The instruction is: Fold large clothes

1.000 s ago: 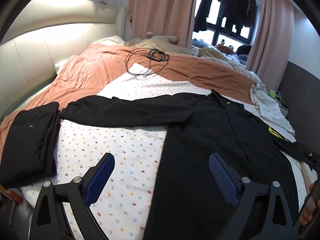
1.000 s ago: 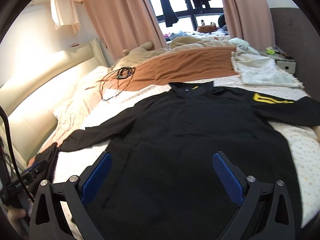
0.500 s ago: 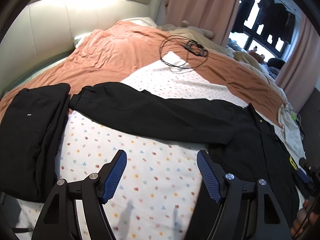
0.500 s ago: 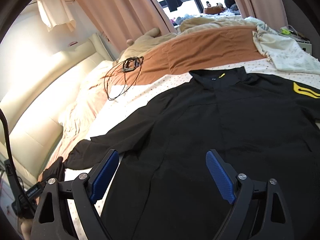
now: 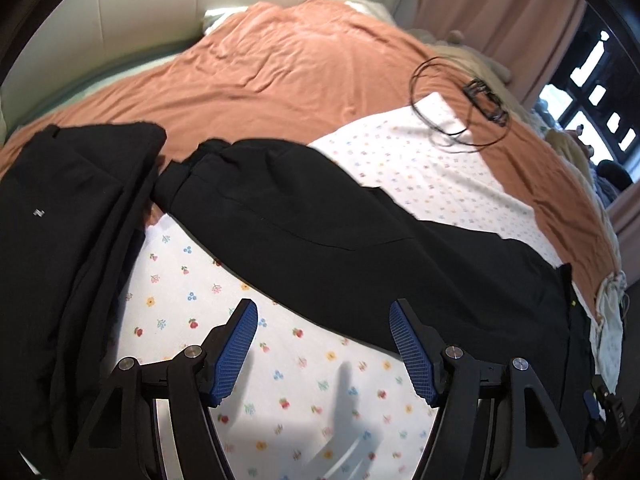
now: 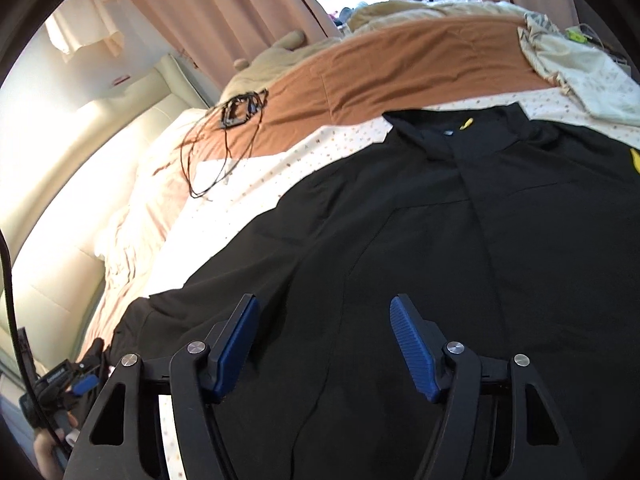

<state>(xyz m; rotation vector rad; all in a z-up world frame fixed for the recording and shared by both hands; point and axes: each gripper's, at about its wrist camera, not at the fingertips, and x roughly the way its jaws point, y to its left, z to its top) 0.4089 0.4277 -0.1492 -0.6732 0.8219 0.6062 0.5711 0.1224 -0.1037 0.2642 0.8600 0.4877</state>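
The black jacket (image 6: 460, 260) lies spread flat, front up, on the flowered sheet (image 5: 304, 368) of the bed, collar at the far side. Its left sleeve (image 5: 320, 216) stretches out to the left, the cuff touching a folded black garment (image 5: 60, 240) at the bed's left edge.

The left tool (image 5: 322, 320) hangs over bare sheet just near of the sleeve. Its jaws are closing, with nothing between them. The right tool (image 6: 324, 316) hangs over the jacket's left shoulder area, jaws likewise closing, no cloth visibly pinched.

Risks:
- If the left tool closes where it is, it probably misses the sleeve or catches the sheet and drags it along with the fold.
- The right tool sits over smooth, flat cloth. Its pads may slide off or gather too thick a bunch, which skews the fold line.
- A sleeve swung carelessly could disturb the folded garment beside the cuff.
- The black cable (image 5: 460, 104) on the orange blanket (image 5: 300, 60) lies well apart and is unlikely to snag.

No containers are in view.
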